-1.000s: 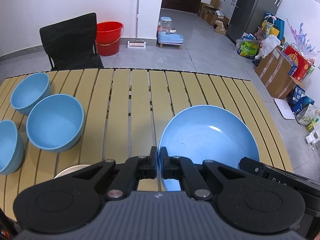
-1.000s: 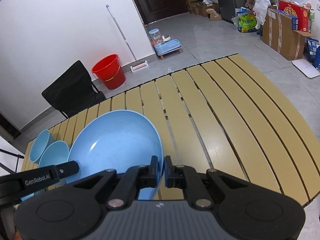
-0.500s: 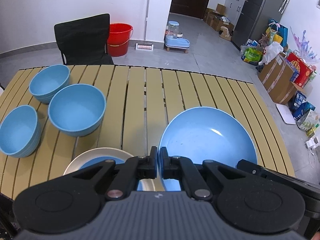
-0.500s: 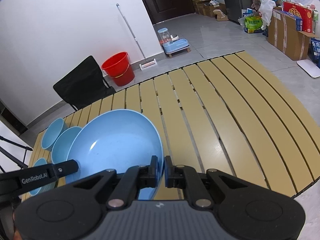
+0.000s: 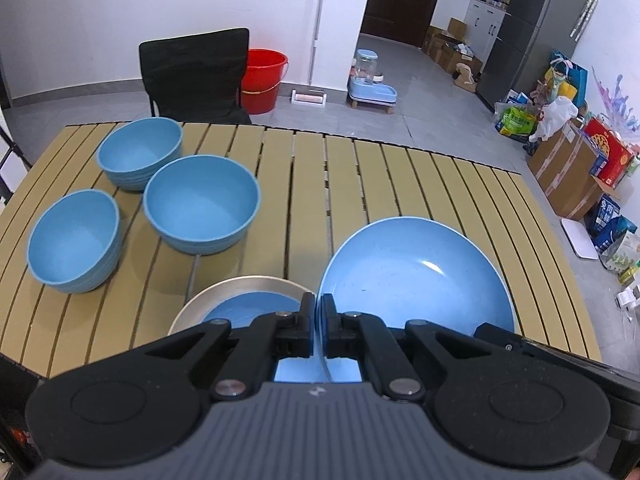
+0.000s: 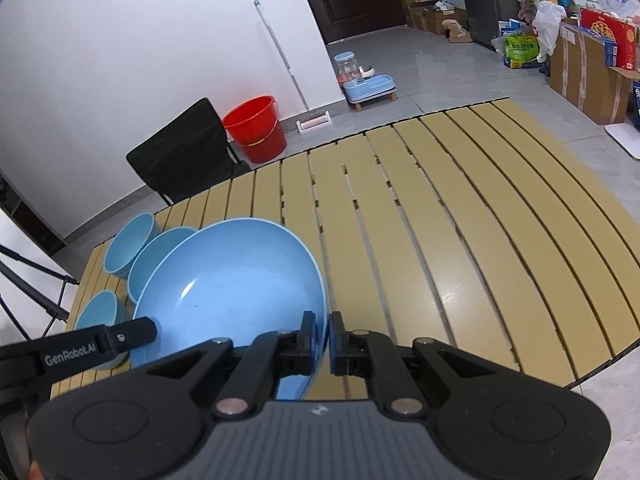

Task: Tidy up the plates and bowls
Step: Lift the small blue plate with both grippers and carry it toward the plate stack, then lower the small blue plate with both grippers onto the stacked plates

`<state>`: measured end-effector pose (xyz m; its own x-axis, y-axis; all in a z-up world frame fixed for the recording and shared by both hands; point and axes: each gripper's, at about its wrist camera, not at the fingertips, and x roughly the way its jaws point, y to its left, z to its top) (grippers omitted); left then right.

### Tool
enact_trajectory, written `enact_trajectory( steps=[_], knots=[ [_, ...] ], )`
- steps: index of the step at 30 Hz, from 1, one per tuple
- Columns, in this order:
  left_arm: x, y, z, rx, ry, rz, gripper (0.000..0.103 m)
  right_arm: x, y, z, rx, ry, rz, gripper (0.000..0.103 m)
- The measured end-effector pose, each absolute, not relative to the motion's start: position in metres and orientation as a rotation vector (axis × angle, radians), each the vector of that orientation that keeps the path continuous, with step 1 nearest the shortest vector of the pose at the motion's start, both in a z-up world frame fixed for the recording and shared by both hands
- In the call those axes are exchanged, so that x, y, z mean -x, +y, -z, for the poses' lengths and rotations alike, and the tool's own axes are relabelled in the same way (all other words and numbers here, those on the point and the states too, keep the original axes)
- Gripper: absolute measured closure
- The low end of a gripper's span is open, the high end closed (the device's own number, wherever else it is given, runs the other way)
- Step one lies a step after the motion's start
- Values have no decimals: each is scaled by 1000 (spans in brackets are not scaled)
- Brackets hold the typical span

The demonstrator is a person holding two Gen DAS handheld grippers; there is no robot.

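Both the left gripper (image 5: 318, 326) and right gripper (image 6: 322, 342) have their fingers clamped on opposite rims of the blue plate (image 5: 416, 280), held above the desk (image 5: 380, 184); uneven lowering could tilt it, slipping one thin-rim hold.

Home living space, fridge (image 5: 532, 20), pet feeder (image 5: 370, 84), red bucket (image 5: 264, 80), slatted table (image 5: 400, 184)

Bowls (image 5: 201, 204) left; slatted table (image 6: 480, 240) bare right
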<state>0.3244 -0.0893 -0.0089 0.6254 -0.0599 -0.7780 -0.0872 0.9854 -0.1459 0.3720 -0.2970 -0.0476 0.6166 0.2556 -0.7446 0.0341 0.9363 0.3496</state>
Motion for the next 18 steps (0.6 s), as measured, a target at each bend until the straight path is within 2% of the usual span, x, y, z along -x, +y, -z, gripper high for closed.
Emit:
enact_trajectory(
  steps=[18],
  knots=[
    [-297,-39,6,221,881,-32,99,-348,-239,41,-318,905,-143,97]
  ],
)
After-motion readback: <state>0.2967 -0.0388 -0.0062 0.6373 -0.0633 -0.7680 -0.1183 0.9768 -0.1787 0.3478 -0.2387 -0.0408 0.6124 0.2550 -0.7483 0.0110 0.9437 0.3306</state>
